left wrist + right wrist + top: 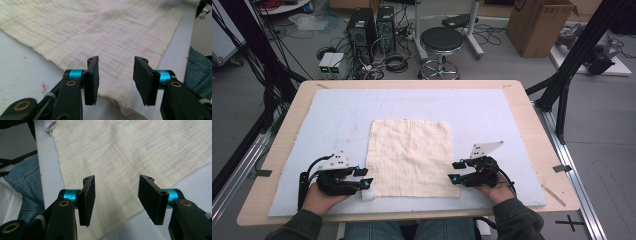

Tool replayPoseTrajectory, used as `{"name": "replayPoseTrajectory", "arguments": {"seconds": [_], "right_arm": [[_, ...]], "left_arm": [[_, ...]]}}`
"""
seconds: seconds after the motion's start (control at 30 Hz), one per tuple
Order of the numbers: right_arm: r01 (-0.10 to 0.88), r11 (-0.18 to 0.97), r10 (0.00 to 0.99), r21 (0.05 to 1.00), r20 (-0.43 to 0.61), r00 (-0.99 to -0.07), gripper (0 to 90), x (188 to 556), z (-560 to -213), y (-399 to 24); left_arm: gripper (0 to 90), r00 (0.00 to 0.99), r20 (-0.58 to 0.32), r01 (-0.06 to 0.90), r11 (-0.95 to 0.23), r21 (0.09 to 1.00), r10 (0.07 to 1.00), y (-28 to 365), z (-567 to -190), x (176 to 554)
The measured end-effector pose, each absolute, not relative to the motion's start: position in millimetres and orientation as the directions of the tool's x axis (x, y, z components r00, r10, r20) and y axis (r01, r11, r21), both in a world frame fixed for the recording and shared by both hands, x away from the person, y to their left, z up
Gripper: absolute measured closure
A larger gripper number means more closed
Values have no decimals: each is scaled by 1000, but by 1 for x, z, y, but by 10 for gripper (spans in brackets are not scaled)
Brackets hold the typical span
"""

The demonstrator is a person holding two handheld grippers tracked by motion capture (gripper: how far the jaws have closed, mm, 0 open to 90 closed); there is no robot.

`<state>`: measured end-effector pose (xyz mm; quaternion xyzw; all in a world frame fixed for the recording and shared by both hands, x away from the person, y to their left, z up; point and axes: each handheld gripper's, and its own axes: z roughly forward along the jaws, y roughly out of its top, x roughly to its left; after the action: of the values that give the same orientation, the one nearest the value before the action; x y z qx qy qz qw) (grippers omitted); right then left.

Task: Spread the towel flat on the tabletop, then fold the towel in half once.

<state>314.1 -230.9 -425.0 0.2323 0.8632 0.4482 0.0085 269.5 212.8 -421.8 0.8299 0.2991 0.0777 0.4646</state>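
Observation:
A cream-yellow cloth (411, 156) lies flat in the middle of the pale blue mat (337, 115). My left gripper (363, 177) sits at the cloth's near left corner, jaws open. In the left gripper view the cloth (100, 32) spreads ahead of my left gripper (115, 80), its corner and a white tag (135, 106) lying between the pads, which do not press on it. My right gripper (455, 171) rests at the near right corner, open. In the right gripper view the cloth (130, 152) lies under the gap of my right gripper (116, 200), free of the pads.
The mat covers a wooden table (532, 120). A person's jeans (198, 70) show past the near edge. Beyond the table stand a black stool (441, 42), computer towers (372, 27) with cables, and a cardboard box (539, 22). Black frame legs (572, 65) flank the right side.

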Motion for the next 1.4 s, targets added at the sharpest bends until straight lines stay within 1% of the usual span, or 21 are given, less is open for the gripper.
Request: {"name": "replayPoseTrajectory", "arguments": {"seconds": [0.13,0.2,0.27,0.37,0.47,0.6,0.73,0.9,1.0,1.13,1.4], "right_arm": [[410,482,419,775,208,-884,439,317,-425,-230],[411,479,425,776,205,-882,433,318,-425,-230],[410,473,433,779,200,-879,416,319,-425,-231],[412,469,436,781,201,-877,407,320,-424,-231],[409,472,431,781,200,-880,402,321,-424,-230],[407,468,439,784,194,-878,364,322,-423,-229],[411,468,460,782,182,-869,310,326,-423,-228],[414,467,464,781,183,-867,287,330,-421,-228],[412,459,469,787,179,-865,286,334,-419,-229],[418,477,468,773,179,-865,286,339,-418,-229],[425,469,495,774,168,-852,285,359,-410,-230]], "left_arm": [[519,799,-142,422,-377,824,584,213,-421,270],[512,799,-138,420,-381,824,585,214,-421,271],[485,793,-140,426,-376,823,593,214,-421,272],[468,787,-141,429,-368,825,601,215,-421,273],[432,777,-138,432,-361,827,614,215,-420,273],[406,768,-144,441,-352,825,624,214,-419,275],[398,768,-141,436,-348,830,625,213,-418,278],[399,765,-153,440,-335,833,626,212,-414,282],[399,762,-157,437,-321,840,628,211,-412,286],[399,751,-170,458,-318,830,638,211,-406,295],[407,737,-167,464,-311,829,655,209,-398,314]]}}
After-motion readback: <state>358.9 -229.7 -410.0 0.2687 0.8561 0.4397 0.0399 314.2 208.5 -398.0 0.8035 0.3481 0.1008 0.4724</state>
